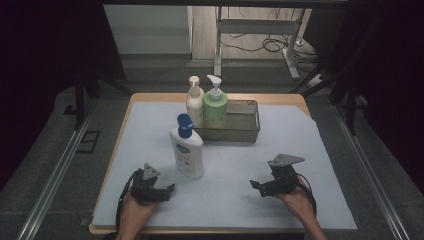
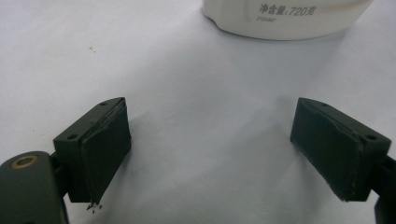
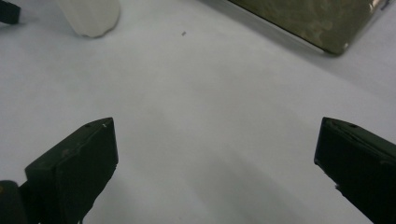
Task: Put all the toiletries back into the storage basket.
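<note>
A white bottle with a blue cap [image 1: 187,147] stands upright on the white sheet, left of centre. Its base [image 2: 285,18] shows just beyond my left gripper [image 2: 210,123], which is open with bare sheet between its jaws. From above, the left gripper [image 1: 170,189] lies near the front edge and points right, a little short of that bottle. My right gripper [image 1: 257,187] is held off to the right and points left. It is open [image 3: 217,135] with nothing between the jaws.
A wire mesh basket [image 1: 245,130] stands at the back centre, with a green pump bottle [image 1: 215,105] in its left end. A cream pump bottle [image 1: 194,100] stands against that end. The basket corner [image 3: 308,21] and white bottle [image 3: 91,16] lie beyond the right gripper.
</note>
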The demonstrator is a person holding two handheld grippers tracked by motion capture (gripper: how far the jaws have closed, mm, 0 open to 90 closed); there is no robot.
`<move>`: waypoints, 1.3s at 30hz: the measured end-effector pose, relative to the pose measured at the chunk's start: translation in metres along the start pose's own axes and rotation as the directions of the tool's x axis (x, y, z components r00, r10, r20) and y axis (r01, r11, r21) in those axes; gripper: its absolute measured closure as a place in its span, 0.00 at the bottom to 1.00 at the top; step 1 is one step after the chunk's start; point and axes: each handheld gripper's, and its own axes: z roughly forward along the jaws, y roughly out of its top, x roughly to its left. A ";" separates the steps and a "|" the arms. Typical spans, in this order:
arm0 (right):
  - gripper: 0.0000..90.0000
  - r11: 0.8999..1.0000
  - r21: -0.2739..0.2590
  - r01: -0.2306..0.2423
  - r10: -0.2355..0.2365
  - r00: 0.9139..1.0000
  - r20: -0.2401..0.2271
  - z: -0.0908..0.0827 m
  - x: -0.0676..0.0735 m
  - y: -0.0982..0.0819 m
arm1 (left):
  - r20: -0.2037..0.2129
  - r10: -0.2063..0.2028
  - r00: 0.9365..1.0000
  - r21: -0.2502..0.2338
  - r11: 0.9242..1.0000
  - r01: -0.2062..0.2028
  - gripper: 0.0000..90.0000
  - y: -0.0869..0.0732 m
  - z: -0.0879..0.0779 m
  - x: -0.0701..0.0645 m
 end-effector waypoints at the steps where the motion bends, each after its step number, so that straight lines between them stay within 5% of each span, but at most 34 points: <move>1: 0.00 1.000 -0.004 0.002 -0.002 1.000 -0.004 0.000 0.001 0.002 | 0.000 0.000 1.000 0.000 1.000 0.000 0.13 0.000 0.000 0.000; 18: 0.00 0.997 -0.023 0.074 -0.076 0.995 -0.071 0.014 0.028 0.045 | -0.003 -0.002 1.000 -0.004 1.000 0.002 0.13 0.000 0.000 -0.001; 25: 0.03 0.998 -0.042 0.055 -0.060 0.991 -0.116 0.021 0.042 0.060 | -0.003 -0.004 1.000 -0.006 1.000 0.004 0.13 0.000 0.000 -0.001; 39: 0.04 0.989 -0.074 0.128 -0.137 0.981 -0.135 0.037 0.073 0.098 | -0.002 -0.004 1.000 -0.006 1.000 0.004 0.13 0.000 0.000 0.000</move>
